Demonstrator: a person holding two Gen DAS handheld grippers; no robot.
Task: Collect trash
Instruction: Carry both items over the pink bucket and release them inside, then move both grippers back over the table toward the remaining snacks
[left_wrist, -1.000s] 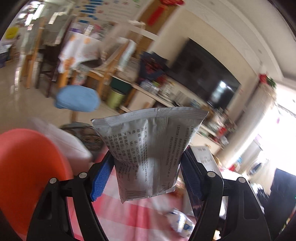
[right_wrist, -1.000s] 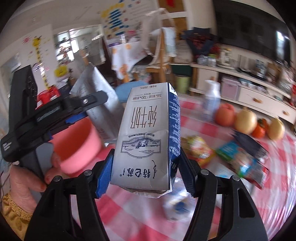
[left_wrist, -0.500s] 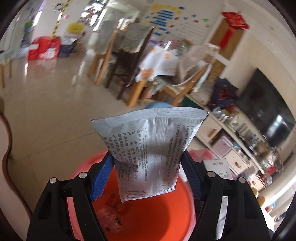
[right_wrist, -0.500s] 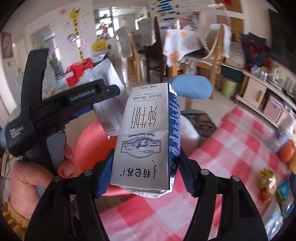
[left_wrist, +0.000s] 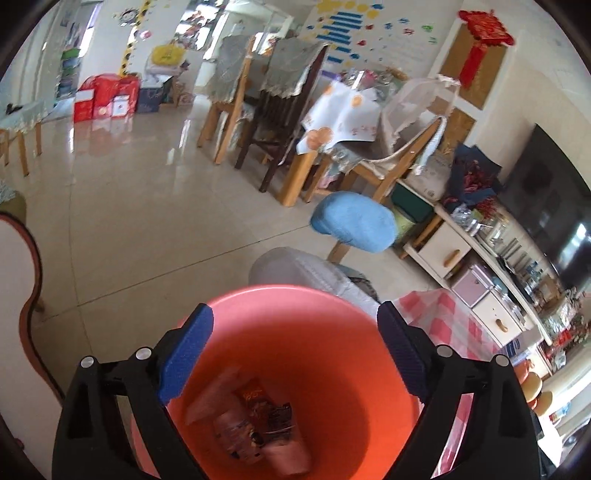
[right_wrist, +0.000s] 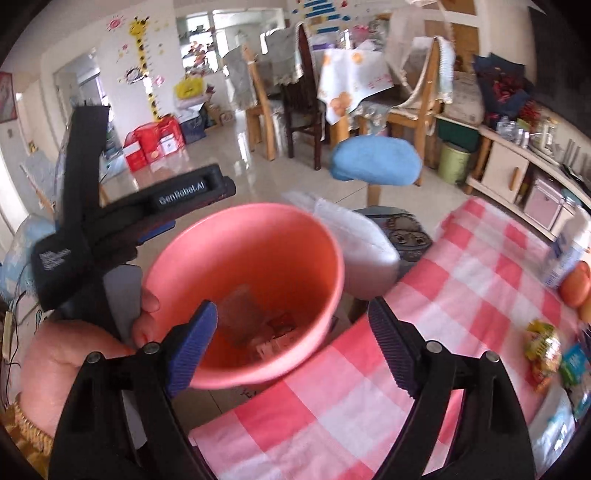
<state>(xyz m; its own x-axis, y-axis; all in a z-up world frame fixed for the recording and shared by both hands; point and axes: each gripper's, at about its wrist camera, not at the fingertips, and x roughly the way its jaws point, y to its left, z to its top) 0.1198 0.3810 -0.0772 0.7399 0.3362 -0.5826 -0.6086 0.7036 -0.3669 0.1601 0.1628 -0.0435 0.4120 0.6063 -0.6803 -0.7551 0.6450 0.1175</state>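
An orange-pink plastic bin (left_wrist: 295, 354) sits just below my left gripper (left_wrist: 295, 347), which is open and empty above its mouth. Wrappers and packets (left_wrist: 255, 424) lie at the bin's bottom. In the right wrist view the same bin (right_wrist: 258, 236) stands beside the corner of the table with the red-checked cloth (right_wrist: 461, 288). My right gripper (right_wrist: 291, 343) is open and empty over the bin's near rim. The left gripper's black body (right_wrist: 122, 221) shows at the left of the bin, held in a hand.
A blue stool (right_wrist: 376, 158) and a white padded seat (right_wrist: 362, 243) stand behind the bin. Snack packets (right_wrist: 543, 350), a white bottle (right_wrist: 565, 258) and fruit (right_wrist: 576, 284) lie at the table's right. Dining chairs and a table stand farther back.
Both grippers have opened. The grey printed pouch has left my left gripper and the milk carton has left my right gripper. Both now hang over the bin.
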